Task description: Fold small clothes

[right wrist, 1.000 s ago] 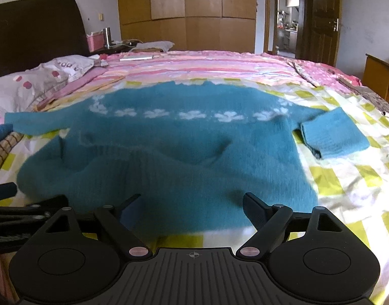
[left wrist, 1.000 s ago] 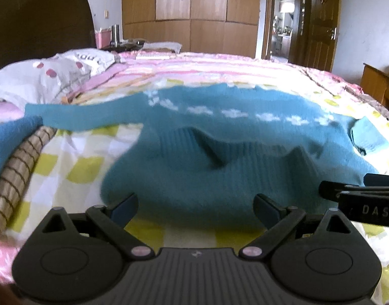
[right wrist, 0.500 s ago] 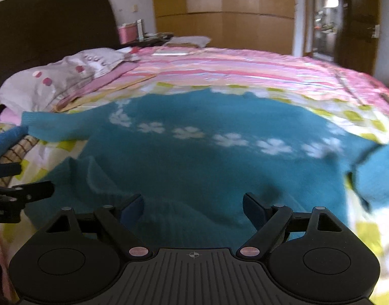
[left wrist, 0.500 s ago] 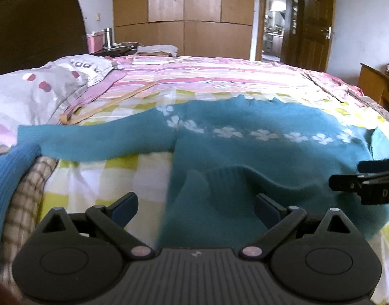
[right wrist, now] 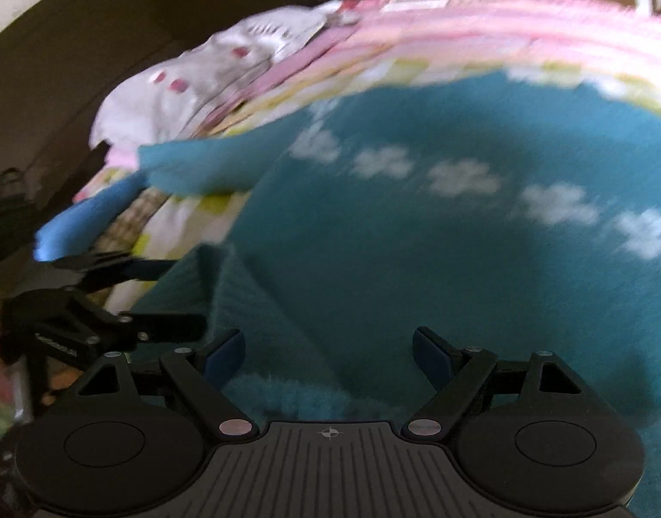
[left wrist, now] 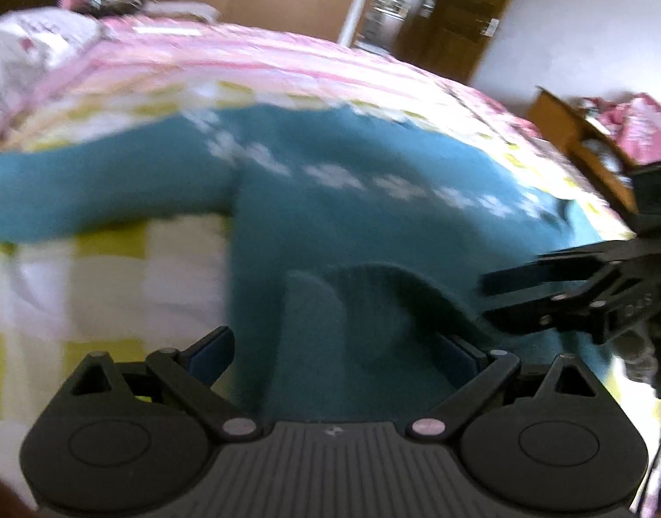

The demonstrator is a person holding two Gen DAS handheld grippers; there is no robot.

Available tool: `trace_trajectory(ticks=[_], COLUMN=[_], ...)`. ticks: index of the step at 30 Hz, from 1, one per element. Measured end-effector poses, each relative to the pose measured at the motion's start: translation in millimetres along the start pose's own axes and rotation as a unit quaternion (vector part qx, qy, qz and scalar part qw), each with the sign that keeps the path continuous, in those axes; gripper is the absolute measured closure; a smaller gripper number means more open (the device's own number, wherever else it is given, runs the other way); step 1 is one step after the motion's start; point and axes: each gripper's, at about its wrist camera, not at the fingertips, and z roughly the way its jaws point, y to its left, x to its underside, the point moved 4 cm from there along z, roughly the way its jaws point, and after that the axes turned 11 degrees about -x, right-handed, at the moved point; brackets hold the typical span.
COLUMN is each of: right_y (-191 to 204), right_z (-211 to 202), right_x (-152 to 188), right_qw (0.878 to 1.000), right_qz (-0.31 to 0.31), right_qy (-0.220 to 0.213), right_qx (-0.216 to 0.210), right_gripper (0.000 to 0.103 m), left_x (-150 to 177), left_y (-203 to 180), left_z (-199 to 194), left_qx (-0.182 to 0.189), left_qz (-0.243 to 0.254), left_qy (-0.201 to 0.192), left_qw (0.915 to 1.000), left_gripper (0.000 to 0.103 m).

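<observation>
Two black two-finger grippers hang low over a teal knitted sweater with a row of white flowers [right wrist: 417, 233], spread flat on a pink-and-yellow checked bedspread [left wrist: 93, 267]. Left gripper [left wrist: 335, 352] and right gripper [right wrist: 328, 356] both stand wide apart, clasping nothing (a raised fold of knit [left wrist: 373, 293] lies between the left fingers). Farther off, a white spotted pillow [right wrist: 209, 73] sits by the dark headboard [right wrist: 71, 56].

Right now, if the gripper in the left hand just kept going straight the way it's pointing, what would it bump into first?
Most likely the teal sweater: the left gripper is open and angled down at a raised fold of knit just ahead of its fingers. The picture is blurred, so the gap to it is unclear.
</observation>
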Motion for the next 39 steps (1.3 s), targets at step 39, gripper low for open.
trace_trajectory(ticks=[39], right_y=[16], right_z=[-150], right_x=[179], right_qw=[0.973], right_qz=[0.074], right_qy=[-0.028], right_qx=[0.217], right_gripper=[0.018], left_x=[81], left_y=[-117], left_z=[-100], left_qx=[0.006], left_qz=[0.114], left_qy=[0.002], left_qw=[0.9935], left_gripper=[0.001])
